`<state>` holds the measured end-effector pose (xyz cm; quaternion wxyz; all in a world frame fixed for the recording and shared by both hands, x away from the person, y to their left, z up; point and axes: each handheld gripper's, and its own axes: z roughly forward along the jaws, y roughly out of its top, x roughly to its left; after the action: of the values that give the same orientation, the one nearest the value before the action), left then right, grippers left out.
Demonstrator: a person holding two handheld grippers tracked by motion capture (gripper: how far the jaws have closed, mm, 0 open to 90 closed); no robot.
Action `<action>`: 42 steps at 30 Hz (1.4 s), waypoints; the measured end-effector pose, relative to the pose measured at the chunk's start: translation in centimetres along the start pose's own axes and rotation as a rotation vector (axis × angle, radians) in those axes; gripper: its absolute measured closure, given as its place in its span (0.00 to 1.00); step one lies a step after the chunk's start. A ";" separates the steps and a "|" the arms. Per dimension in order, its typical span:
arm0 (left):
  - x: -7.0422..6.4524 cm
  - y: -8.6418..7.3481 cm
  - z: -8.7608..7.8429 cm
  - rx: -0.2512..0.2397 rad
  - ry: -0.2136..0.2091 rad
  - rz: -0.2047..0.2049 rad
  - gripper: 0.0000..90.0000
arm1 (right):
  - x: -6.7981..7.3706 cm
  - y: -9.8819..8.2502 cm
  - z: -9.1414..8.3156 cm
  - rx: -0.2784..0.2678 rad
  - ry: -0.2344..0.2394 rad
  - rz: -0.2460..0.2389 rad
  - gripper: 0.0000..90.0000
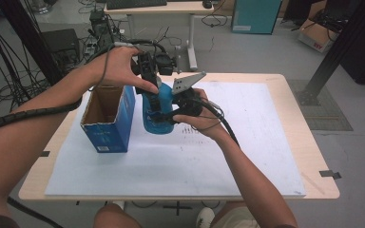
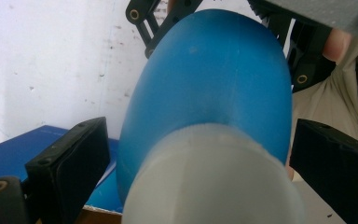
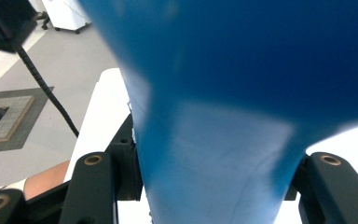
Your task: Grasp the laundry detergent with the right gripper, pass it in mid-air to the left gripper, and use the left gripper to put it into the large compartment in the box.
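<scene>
Open blue box (image 1: 109, 118) stands just beside the gripped blue bottle (image 1: 154, 114)

The bottle (image 1: 156, 114) is blue plastic with a pale cap (image 2: 214, 182). It stands upright on the bench (image 1: 285, 85), toward the far edge and left of centre, just right of the open blue box (image 1: 109, 118).
</scene>
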<state>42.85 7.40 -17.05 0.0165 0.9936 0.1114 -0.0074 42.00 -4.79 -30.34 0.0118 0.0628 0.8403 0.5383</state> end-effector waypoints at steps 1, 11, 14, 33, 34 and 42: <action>0.0 0.0 0.0 -0.003 0.005 0.003 0.06 | 0.0 0.0 0.0 0.000 -0.002 0.002 0.48; -0.1 0.0 -0.2 0.000 -0.004 0.005 0.06 | 0.1 0.0 0.0 -0.002 -0.004 0.001 0.48; -0.1 -0.1 -0.1 -0.002 -0.010 0.004 0.06 | 0.1 0.0 -0.1 0.001 -0.004 0.003 0.48; -0.1 0.3 0.1 0.013 -0.017 0.009 0.06 | 0.1 -0.1 -0.1 -0.005 0.001 -0.010 0.48; -0.1 0.3 0.1 0.016 -0.015 0.009 0.06 | 0.1 -0.1 -0.1 -0.005 0.001 -0.010 0.48; -0.2 0.4 -0.2 0.007 -0.008 0.013 0.06 | 0.1 -0.2 -0.1 -0.008 0.003 -0.001 0.48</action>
<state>42.78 6.98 -16.88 0.0133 0.9943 0.1048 -0.0114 41.87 -4.93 -30.43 0.0109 0.0617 0.8382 0.5417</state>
